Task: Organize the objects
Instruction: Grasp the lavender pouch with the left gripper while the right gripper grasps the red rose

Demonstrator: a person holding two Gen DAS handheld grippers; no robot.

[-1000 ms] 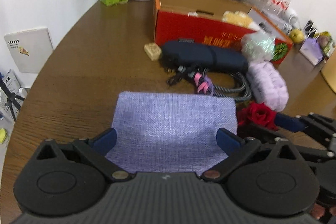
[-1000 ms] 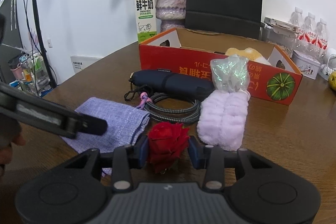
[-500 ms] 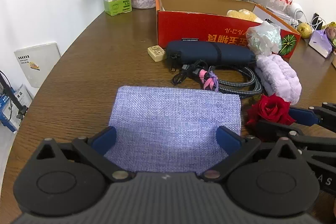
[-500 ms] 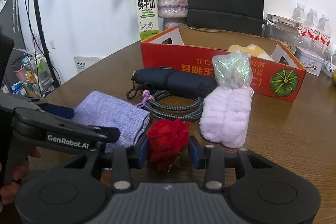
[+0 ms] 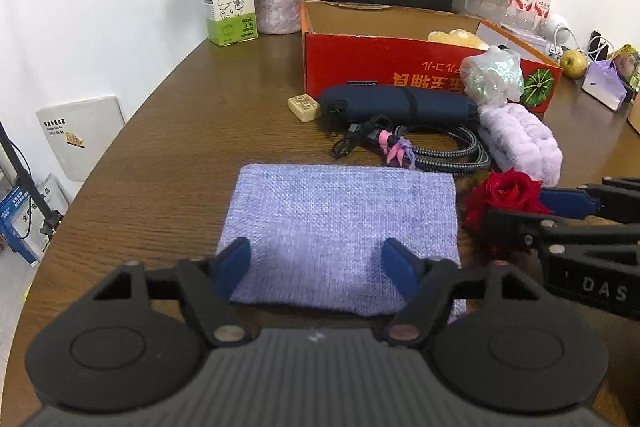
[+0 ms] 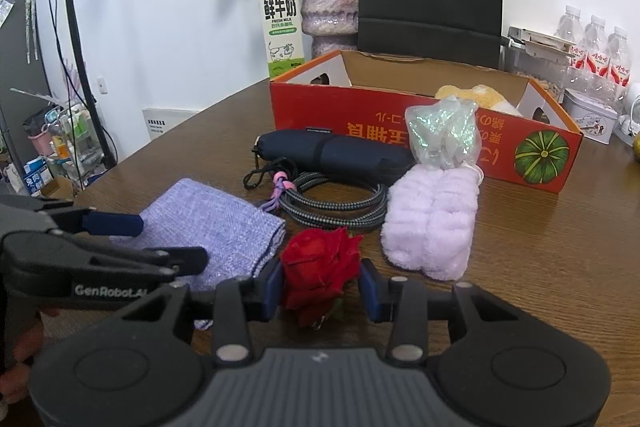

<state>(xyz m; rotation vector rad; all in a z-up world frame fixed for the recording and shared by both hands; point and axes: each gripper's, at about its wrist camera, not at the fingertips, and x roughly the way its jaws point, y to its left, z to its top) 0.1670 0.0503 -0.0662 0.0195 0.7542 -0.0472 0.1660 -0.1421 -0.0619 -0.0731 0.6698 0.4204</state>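
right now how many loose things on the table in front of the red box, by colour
purple: 2, cloth and fluffy towel
navy: 1, pouch
red: 1, rose, between the right gripper fingers
striped: 1, cable
iridescent: 1, bag
tan: 1, block
total: 7

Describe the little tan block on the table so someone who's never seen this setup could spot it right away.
Find the red cardboard box on the brown table. Just in front of its left end lies a dark navy pouch. The tan block sits at that pouch's left tip: small, hard-edged and pale beige, with a pattern stamped on top, unlike the soft fabrics and cables nearby.
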